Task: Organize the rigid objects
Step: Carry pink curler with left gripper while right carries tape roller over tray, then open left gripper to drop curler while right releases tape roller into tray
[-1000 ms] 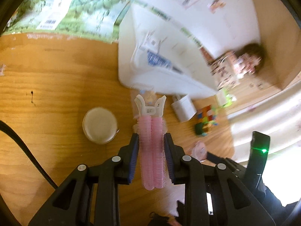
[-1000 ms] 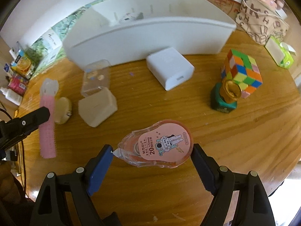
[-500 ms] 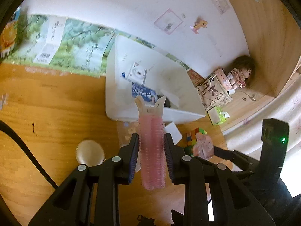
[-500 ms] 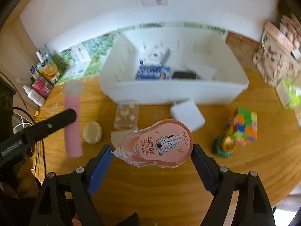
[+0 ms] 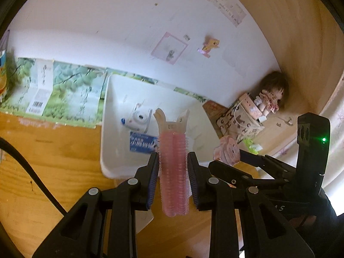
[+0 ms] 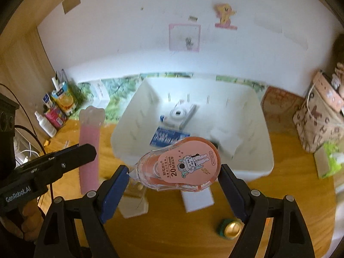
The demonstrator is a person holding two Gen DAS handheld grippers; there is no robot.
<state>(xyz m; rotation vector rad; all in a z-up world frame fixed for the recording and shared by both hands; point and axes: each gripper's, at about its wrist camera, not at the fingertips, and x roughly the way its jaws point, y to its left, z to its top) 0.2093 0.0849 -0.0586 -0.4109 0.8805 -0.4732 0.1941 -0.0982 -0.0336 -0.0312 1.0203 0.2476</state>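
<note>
My left gripper (image 5: 173,167) is shut on a pink hair-roller clip (image 5: 174,172) with a cream forked end, held upright in the air just before the near rim of the white bin (image 5: 105,150). The same clip (image 6: 89,150) shows at the left of the right wrist view. My right gripper (image 6: 174,177) is shut on a pink correction tape dispenser (image 6: 182,164), raised over the bin's front wall (image 6: 253,172). Inside the bin lie a white instant camera (image 6: 180,115) and a blue-labelled packet (image 6: 167,137).
On the wooden desk below sit a white block (image 6: 197,200), a clear small box (image 6: 134,202) and a green bottle with a gold cap (image 6: 231,229). A patterned bag (image 6: 318,120) stands at the right, bottles and cartons (image 6: 58,107) at the left, a doll (image 5: 273,94) in the corner.
Both grippers rose with their objects and moved toward the bin. The bin's inside came into view and the desk items slid low in both views.
</note>
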